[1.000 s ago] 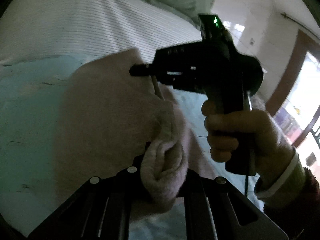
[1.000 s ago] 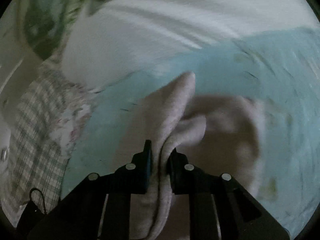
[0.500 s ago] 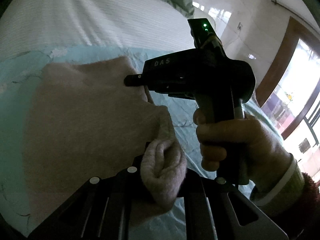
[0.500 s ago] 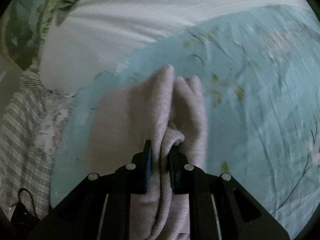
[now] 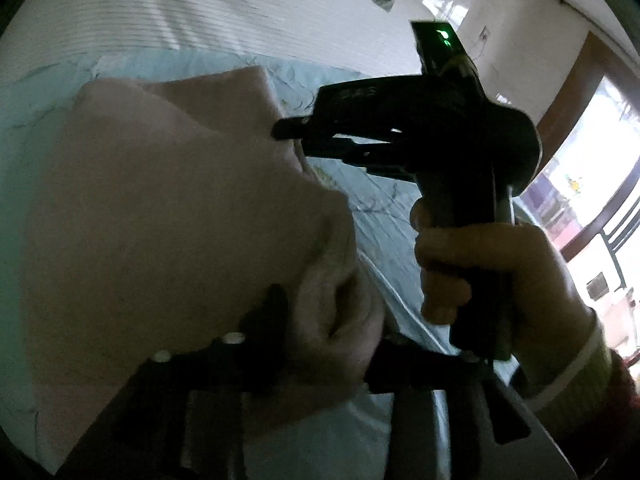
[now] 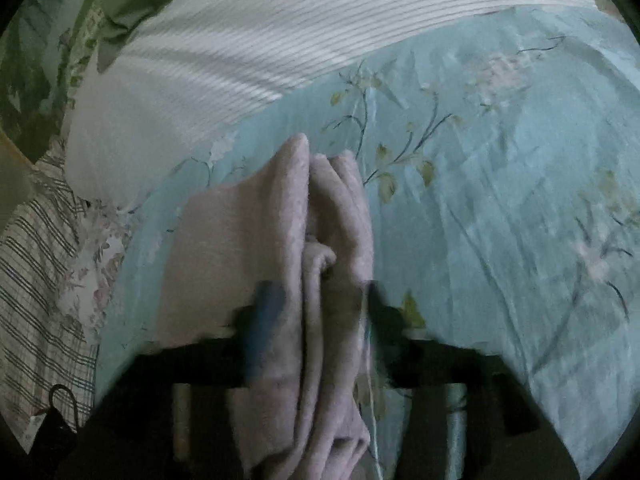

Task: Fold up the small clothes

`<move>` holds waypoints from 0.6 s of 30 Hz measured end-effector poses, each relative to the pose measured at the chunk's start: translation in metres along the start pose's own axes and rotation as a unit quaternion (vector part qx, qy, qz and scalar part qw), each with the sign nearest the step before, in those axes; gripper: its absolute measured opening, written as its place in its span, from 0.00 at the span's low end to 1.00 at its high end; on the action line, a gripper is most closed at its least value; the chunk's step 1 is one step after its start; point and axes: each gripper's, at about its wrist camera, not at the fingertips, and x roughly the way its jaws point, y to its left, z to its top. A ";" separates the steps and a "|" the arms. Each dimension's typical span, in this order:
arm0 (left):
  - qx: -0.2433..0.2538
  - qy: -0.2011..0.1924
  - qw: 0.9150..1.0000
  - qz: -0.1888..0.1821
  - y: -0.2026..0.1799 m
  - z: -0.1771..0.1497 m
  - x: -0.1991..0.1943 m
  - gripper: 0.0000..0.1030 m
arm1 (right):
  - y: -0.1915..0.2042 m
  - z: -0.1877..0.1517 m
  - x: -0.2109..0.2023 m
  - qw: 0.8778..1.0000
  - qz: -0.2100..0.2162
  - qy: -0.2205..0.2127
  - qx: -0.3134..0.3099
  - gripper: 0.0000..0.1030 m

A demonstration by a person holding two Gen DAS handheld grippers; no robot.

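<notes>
Garment: pale pink knit piece point(image 5: 168, 216), soft and thick, lying folded over on the light blue floral sheet point(image 6: 500, 184), with a bunched ridge of layers at the near edge.
Risk, fold: the stacked layers may spring apart or slump sideways as the grip goes, since the knit is bulky and the ridge stands up rather than lying flat.
Risk, snag: a pad could drag the fuzzy cloth along when a hand draws away, pulling the fold askew.
Left gripper point(image 5: 328, 320): jaws opening, the bunched edge between them, seemingly no longer pinched.
Right gripper point(image 6: 320, 308): jaws opening wide, folds of the garment between them, pads clear of the cloth.
Surroundings: white ribbed bedding point(image 6: 280, 40) beyond the sheet; checked fabric point(image 6: 32, 280) at the left of the right wrist view.
</notes>
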 end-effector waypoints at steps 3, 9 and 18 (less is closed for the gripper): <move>-0.005 -0.014 1.000 0.002 0.009 -0.012 -0.028 0.65 | -0.004 -0.011 -0.017 1.000 0.008 -0.017 0.012 0.84; -0.049 -0.047 0.997 0.040 0.057 -0.021 -0.084 0.80 | -0.007 -0.036 -0.022 0.999 0.039 0.012 0.026 0.85; -0.154 -0.035 0.986 0.061 0.135 -0.010 -0.082 0.80 | -0.001 -0.043 -0.002 0.998 0.038 0.048 -0.001 0.85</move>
